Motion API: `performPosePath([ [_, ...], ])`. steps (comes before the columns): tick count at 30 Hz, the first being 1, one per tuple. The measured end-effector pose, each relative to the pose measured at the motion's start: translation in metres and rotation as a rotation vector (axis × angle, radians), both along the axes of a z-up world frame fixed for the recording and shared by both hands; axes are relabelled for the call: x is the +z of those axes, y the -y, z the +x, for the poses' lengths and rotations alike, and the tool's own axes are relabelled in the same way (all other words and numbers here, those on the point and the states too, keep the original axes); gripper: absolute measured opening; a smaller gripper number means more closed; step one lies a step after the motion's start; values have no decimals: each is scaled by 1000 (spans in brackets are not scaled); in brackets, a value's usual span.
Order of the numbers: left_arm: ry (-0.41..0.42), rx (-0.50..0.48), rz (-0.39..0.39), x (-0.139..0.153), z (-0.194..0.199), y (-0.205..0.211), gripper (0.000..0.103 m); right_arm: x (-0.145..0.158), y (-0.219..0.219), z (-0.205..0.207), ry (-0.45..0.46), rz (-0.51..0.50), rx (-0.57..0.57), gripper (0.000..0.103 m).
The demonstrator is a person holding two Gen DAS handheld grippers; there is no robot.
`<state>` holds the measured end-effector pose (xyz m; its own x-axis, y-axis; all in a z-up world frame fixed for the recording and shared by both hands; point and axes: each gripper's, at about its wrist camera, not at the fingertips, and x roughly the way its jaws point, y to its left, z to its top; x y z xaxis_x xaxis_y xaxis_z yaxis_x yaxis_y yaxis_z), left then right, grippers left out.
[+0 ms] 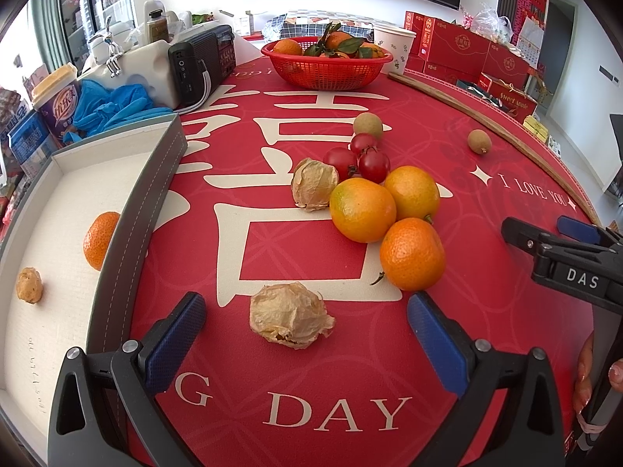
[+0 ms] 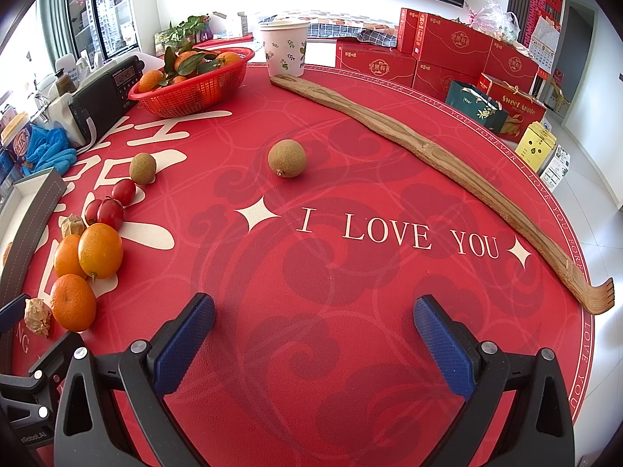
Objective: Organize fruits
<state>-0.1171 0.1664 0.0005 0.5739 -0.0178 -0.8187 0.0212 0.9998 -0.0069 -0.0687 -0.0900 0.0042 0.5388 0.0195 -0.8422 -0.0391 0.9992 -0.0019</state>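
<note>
My left gripper (image 1: 307, 334) is open, and a papery husked physalis (image 1: 290, 319) lies on the red cloth between its blue pads. Just beyond lie three oranges (image 1: 362, 210), another husked physalis (image 1: 313, 183), three cherry tomatoes (image 1: 373, 165) and a longan (image 1: 368, 125). A second longan (image 1: 479, 141) lies apart to the right. The grey-rimmed white tray (image 1: 155, 198) at left holds an orange (image 1: 100, 239) and a husked physalis (image 1: 29, 285). My right gripper (image 2: 313, 334) is open over bare cloth, with the lone longan (image 2: 287, 158) well ahead of it.
A red basket (image 1: 327, 64) of leafy oranges stands at the back, with a paper cup (image 1: 393, 46) beside it. A radio (image 1: 202, 62) and blue gloves (image 1: 113, 107) sit back left. A long wooden backscratcher (image 2: 440, 167) lies along the table's right edge. Red gift boxes (image 2: 451, 50) stand beyond.
</note>
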Motion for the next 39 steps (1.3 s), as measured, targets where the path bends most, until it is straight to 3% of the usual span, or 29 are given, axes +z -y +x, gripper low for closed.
performPosePath([
  [18, 0, 1, 3, 0, 0, 1, 103, 2, -1, 7, -6, 1, 16, 103],
  [24, -5, 1, -2, 0, 5, 0, 103, 2, -7, 47, -86, -1, 47, 103],
  [27, 8, 35, -49, 5, -6, -13, 100, 0, -9, 67, -83, -1, 45, 103],
  [32, 40, 39, 46, 11, -18, -13, 97, -2, -13, 93, -43, 3, 48, 103],
  [34, 38, 33, 63, 11, -16, -9, 89, -3, -16, 97, -24, 1, 57, 102],
  [35, 29, 30, 58, 11, -14, -7, 86, -3, -18, 98, -22, 1, 61, 100],
  [36, 12, 26, 41, 10, -11, -5, 76, -2, -19, 98, -15, 2, 65, 95],
  [37, -5, 21, 26, 8, -9, -4, 68, 1, -20, 97, -1, 2, 70, 81],
  [38, 4, 27, -2, 8, -8, -5, 66, 3, -20, 95, 9, 4, 75, 59],
  [39, 8, 36, 8, 9, -7, -3, 55, 5, -22, 94, 19, 6, 85, 47],
])
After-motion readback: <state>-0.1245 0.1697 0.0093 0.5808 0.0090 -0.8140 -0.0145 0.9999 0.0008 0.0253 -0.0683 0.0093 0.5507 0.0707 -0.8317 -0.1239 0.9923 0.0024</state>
